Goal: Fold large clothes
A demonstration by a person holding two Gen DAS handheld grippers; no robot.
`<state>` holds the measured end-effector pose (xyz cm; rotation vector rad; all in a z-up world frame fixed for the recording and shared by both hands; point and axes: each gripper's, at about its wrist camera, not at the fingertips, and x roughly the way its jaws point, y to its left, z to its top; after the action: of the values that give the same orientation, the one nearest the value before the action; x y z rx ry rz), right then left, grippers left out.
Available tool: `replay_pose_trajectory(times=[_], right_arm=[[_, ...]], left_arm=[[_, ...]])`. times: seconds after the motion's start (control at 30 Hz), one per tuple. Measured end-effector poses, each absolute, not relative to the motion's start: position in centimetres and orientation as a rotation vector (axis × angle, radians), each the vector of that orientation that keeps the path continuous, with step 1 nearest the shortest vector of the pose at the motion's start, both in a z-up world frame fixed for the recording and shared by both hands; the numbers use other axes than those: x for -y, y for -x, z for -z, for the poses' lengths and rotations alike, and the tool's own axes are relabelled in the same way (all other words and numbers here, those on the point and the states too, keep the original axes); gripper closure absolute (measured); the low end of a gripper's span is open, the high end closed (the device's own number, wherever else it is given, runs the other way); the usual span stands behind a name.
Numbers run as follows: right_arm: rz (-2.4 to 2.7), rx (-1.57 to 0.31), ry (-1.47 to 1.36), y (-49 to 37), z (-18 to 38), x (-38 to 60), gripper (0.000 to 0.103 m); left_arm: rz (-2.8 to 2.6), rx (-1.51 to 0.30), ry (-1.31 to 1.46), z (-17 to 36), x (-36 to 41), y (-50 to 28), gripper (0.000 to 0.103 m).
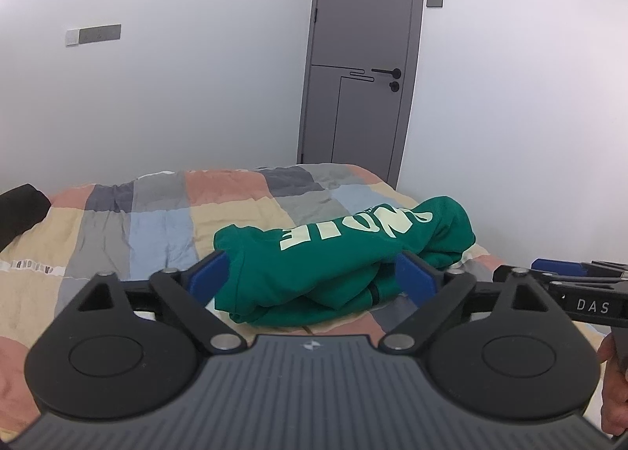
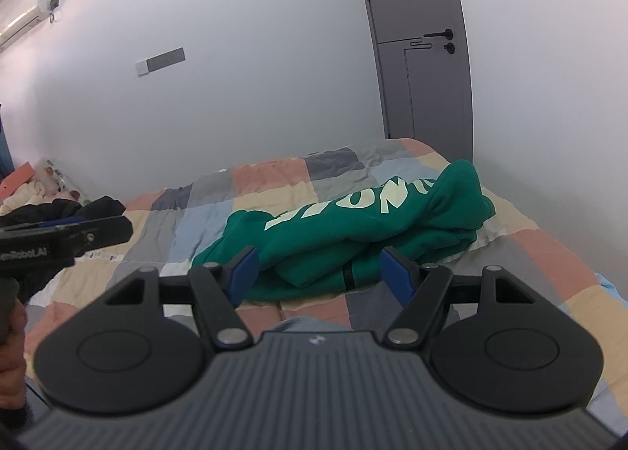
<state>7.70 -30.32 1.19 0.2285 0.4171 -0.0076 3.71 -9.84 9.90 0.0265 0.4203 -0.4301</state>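
A green sweatshirt [image 1: 333,253] with pale lettering lies crumpled in a heap on the patchwork quilt [image 1: 157,222] of a bed. In the left wrist view my left gripper [image 1: 314,273] hovers just in front of the heap's near edge. Its blue fingers [image 1: 210,273] stand wide apart, open, and pinch no cloth. The right wrist view shows the same sweatshirt [image 2: 353,222] ahead of my right gripper [image 2: 322,273], which is also open with its pads clear of the cloth. Each gripper shows at the edge of the other's view, the right one [image 1: 569,273] beside the left one [image 2: 78,234].
A grey door [image 1: 361,57] stands in the white wall behind the bed's far right corner. A black garment [image 1: 19,210] lies at the bed's left edge, with a pile of soft items [image 2: 35,191] beyond it. A person's hand [image 1: 612,383] shows at lower right.
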Motion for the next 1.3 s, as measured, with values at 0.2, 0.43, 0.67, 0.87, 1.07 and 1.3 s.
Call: replay_pose_trajectory(times=[0.2, 0.43, 0.67, 0.87, 1.07, 1.3], right_arm=[[0.008, -0.426, -0.232, -7.90, -0.99, 30.29, 0.023], [0.030, -0.429, -0.216, -8.15, -1.05, 30.22, 0.014], [0.051, -0.416, -0.227, -8.01, -1.12, 30.30, 0.000], [0.054, -0.415, -0.217, -7.85, -1.25, 30.06, 0.000], [0.063, -0.424, -0.213, -8.01, -1.19, 29.98, 0.000], [0.064, -0.428, -0.208, -7.84, -1.16, 29.78, 0.000]], left_arm=[[0.414, -0.434, -0.058, -9.83, 10.33, -3.72, 0.000], [0.385, -0.440, -0.046, -9.93, 10.13, -3.76, 0.000], [0.370, -0.443, -0.038, -10.04, 9.95, -3.59, 0.000], [0.367, -0.441, -0.047, -9.95, 10.04, -3.39, 0.000], [0.371, -0.439, -0.045, -9.95, 10.08, -3.22, 0.000], [0.369, -0.432, -0.031, -10.30, 9.58, -2.82, 0.000]])
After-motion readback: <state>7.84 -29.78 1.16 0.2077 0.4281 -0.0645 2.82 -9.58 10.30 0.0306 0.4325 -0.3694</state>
